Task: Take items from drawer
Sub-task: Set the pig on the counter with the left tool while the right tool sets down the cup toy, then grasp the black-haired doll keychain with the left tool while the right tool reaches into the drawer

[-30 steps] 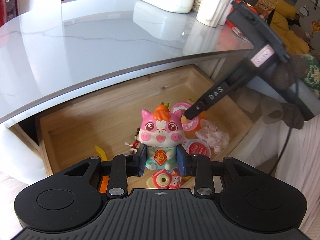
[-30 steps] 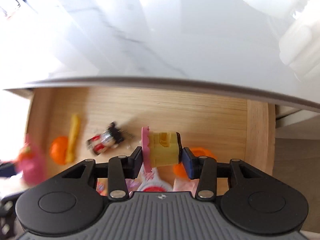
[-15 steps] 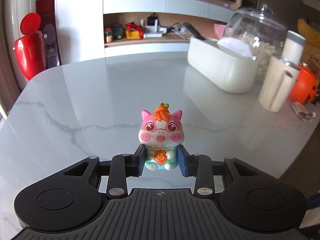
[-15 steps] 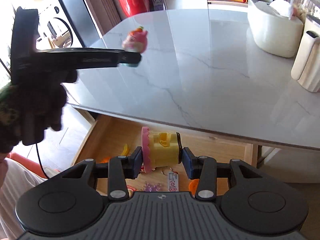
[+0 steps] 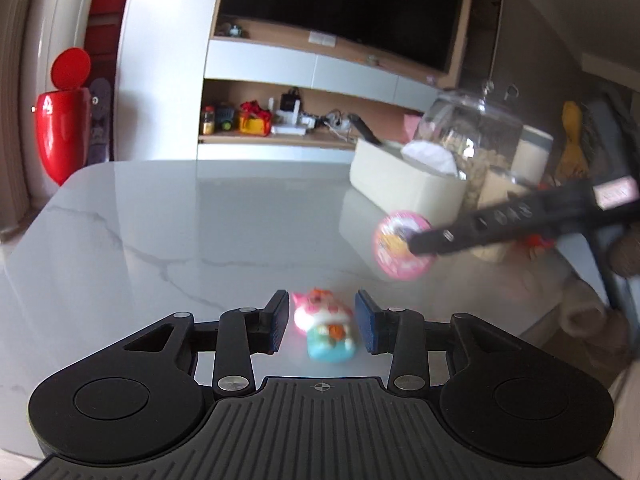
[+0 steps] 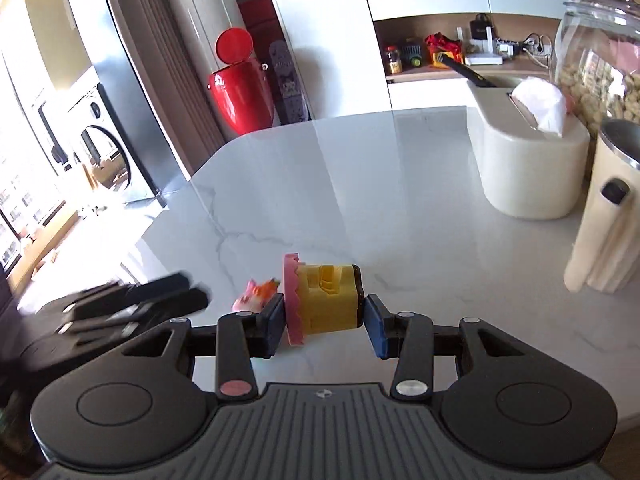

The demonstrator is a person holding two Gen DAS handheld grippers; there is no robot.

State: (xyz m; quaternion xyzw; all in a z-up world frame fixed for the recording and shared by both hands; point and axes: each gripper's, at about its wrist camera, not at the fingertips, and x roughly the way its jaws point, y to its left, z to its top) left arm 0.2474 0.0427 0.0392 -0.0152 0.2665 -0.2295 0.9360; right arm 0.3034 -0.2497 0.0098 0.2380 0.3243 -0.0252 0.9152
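Note:
A pink pig toy (image 5: 325, 316) lies tipped over on the grey marble table (image 5: 200, 220), between the fingers of my left gripper (image 5: 321, 308), which stands open and clear of it. My right gripper (image 6: 326, 312) is shut on a yellow block toy with a pink frilled end (image 6: 324, 298), held sideways just above the table (image 6: 360, 184). In the left wrist view that gripper (image 5: 416, 244) comes in from the right, the toy's round pink end (image 5: 394, 248) facing me. The right wrist view shows the pig (image 6: 260, 294) beside the blurred left gripper (image 6: 132, 300). The drawer is out of view.
A white tissue box (image 5: 400, 188), a glass jar (image 5: 472, 136) and a cream canister (image 6: 608, 216) stand at the table's right side. A red bin (image 5: 60, 128) is beyond the far left corner. A gloved hand (image 5: 624, 256) holds the right gripper.
My left gripper carried the pig from the drawer to the table, opened and let it go; the pig has tipped over. My right gripper lifted the yellow toy out over the table.

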